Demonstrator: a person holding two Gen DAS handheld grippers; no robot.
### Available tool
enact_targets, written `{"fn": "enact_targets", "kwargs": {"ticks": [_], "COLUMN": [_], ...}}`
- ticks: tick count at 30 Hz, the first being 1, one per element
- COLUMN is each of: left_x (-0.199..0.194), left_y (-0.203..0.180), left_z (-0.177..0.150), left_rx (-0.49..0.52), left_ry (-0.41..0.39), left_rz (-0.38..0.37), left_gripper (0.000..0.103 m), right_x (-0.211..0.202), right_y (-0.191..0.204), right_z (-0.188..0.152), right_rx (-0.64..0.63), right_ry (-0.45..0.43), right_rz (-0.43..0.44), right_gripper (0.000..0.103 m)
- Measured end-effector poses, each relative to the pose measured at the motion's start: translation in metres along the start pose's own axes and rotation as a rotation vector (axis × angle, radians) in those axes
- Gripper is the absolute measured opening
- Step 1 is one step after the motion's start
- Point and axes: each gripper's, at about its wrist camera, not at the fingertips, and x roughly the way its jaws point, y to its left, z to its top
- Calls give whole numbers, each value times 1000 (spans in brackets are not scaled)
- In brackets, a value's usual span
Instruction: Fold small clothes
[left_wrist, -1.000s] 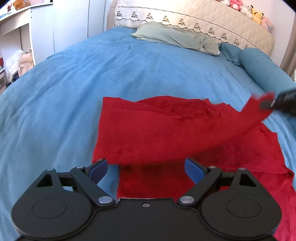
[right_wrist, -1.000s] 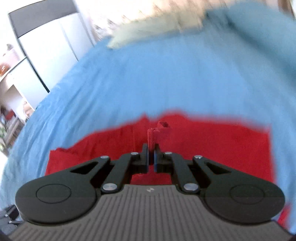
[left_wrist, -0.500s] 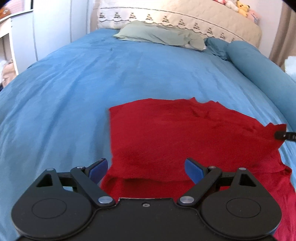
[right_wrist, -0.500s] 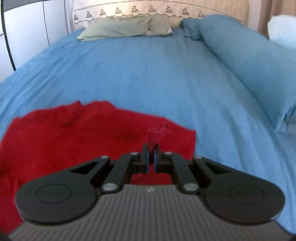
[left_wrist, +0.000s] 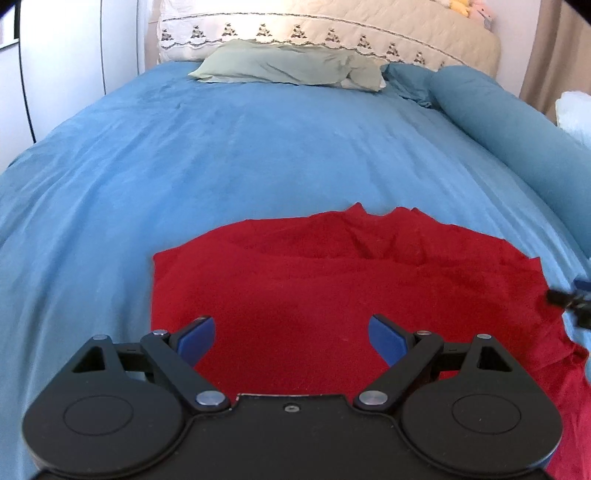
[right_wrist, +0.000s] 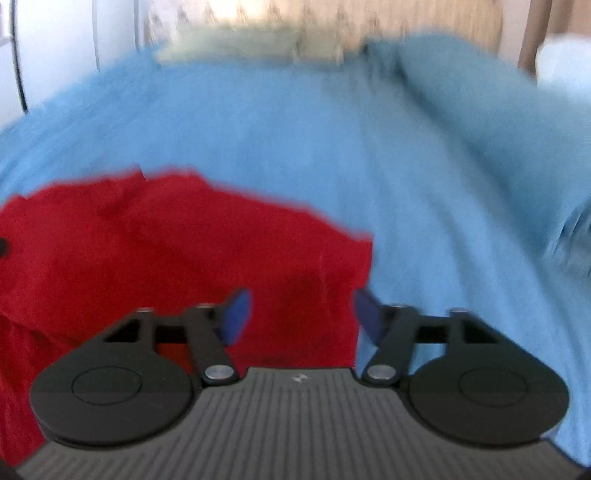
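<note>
A red garment (left_wrist: 332, 280) lies folded over on the blue bedspread (left_wrist: 221, 147). My left gripper (left_wrist: 291, 338) is open and empty, just above the garment's near left part. My right gripper (right_wrist: 301, 317) is open and empty over the garment's (right_wrist: 166, 258) right edge; its view is motion-blurred. The right gripper's tip also shows at the right edge of the left wrist view (left_wrist: 570, 301), beside the garment's right corner.
A grey-green pillow (left_wrist: 291, 68) and a beige quilted headboard (left_wrist: 332, 33) are at the far end. A long blue bolster (left_wrist: 517, 129) runs along the right side. White wardrobe doors (left_wrist: 66, 55) stand to the left.
The right gripper carried the garment's corner across to the right, laid it down and opened. The left gripper stayed open and shifted right over the cloth.
</note>
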Motion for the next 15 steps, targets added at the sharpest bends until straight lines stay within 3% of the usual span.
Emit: {"fn": "enact_targets", "kwargs": {"ticks": [2,6,10,13,15], "left_x": [4,13,23,21,19], "left_y": [-1,-1,6,8,6], "left_z": [0,-7,-18,-23,-21], "left_rx": [11,14,14,38,42], "left_ry": [17,52,95,83,98], "left_rz": [4,17,37,27,37], "left_gripper": [93,93,93,93,93], "right_x": [-10,16,65,68,62], "right_y": [9,24,18,6,5], "right_z": [6,3,-11,-13,-10], "right_rx": [-27,-38,4,49,54], "right_ry": [-47,-14,71,57,73], "right_rz": [68,210,219,238,206], "right_gripper": [94,94,98,99,99]}}
